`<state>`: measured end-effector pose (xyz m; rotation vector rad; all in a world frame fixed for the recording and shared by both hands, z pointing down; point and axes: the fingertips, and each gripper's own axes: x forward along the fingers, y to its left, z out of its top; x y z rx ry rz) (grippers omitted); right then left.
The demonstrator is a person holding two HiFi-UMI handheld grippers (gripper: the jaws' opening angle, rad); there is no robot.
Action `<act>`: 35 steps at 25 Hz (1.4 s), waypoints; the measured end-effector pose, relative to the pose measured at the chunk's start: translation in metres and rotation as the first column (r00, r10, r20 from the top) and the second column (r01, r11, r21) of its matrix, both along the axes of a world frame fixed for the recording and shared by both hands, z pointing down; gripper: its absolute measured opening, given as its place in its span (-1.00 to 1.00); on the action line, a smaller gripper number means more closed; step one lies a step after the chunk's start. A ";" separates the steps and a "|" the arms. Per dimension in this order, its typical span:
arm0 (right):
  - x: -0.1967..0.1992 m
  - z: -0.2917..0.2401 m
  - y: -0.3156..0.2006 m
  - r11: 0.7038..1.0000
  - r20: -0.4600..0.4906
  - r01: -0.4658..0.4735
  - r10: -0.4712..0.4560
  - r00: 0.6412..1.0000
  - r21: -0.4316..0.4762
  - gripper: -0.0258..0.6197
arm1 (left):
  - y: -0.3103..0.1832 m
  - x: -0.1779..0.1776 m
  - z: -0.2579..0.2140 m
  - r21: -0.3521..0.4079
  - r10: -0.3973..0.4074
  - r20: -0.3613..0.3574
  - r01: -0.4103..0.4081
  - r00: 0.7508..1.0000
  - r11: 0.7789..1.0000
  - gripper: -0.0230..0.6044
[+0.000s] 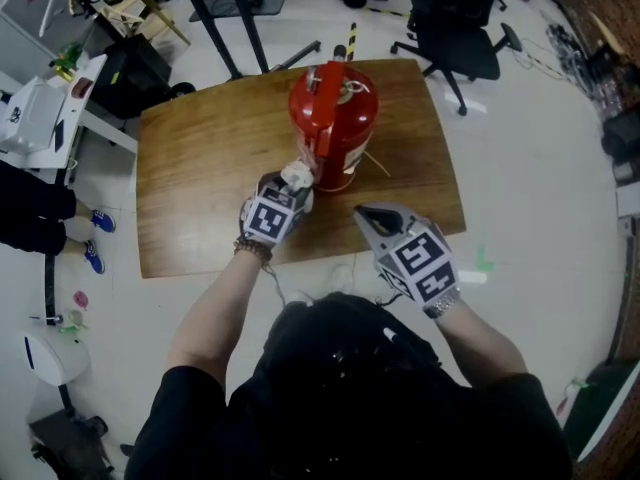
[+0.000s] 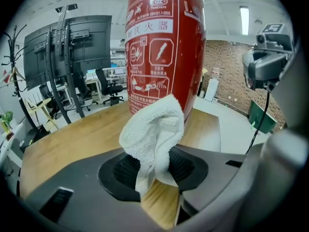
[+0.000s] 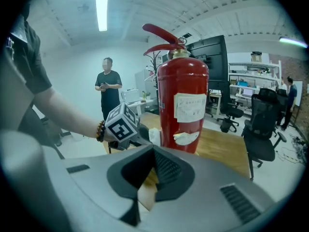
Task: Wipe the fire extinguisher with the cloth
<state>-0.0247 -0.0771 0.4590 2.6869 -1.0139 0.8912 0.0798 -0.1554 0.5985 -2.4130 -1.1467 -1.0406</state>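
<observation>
A red fire extinguisher (image 1: 332, 118) stands upright on the wooden table (image 1: 200, 168). My left gripper (image 1: 292, 190) is shut on a white cloth (image 1: 297, 174) and holds it against the cylinder's lower near side. In the left gripper view the bunched cloth (image 2: 154, 132) sticks up between the pads of my left gripper (image 2: 153, 167), right in front of the labelled red extinguisher (image 2: 164, 47). My right gripper (image 1: 364, 213) hovers at the table's near edge, right of the extinguisher, shut and empty. The right gripper view shows the extinguisher (image 3: 182, 105), the cloth (image 3: 154, 136) and my right gripper (image 3: 153, 172).
A black office chair (image 1: 455, 28) stands beyond the table's far right corner. A person (image 3: 108, 88) stands farther off, and someone's blue shoes (image 1: 95, 238) are at the left of the table. A screen on a stand (image 2: 72, 52) is in the background.
</observation>
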 end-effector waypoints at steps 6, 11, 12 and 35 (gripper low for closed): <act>0.004 0.002 0.012 1.000 0.002 0.019 -0.019 1.000 0.001 -0.85 | 0.002 -0.003 0.025 0.036 -0.029 0.022 0.028 0.999 0.999 -0.44; 0.004 0.002 0.015 1.000 0.001 -0.005 0.005 1.000 -0.002 -0.85 | 0.000 -0.002 0.036 0.058 -0.014 0.036 0.012 0.999 0.998 -0.44; 0.005 0.002 0.016 1.000 -0.001 -0.014 0.014 1.000 -0.003 -0.85 | 0.000 -0.002 0.038 0.062 -0.007 0.038 0.005 0.999 0.998 -0.44; 0.021 -0.006 -0.048 0.959 -0.021 -0.282 0.282 0.959 -0.011 -0.85 | -0.040 0.047 -0.165 -0.149 0.218 -0.176 -0.245 0.960 0.958 -0.44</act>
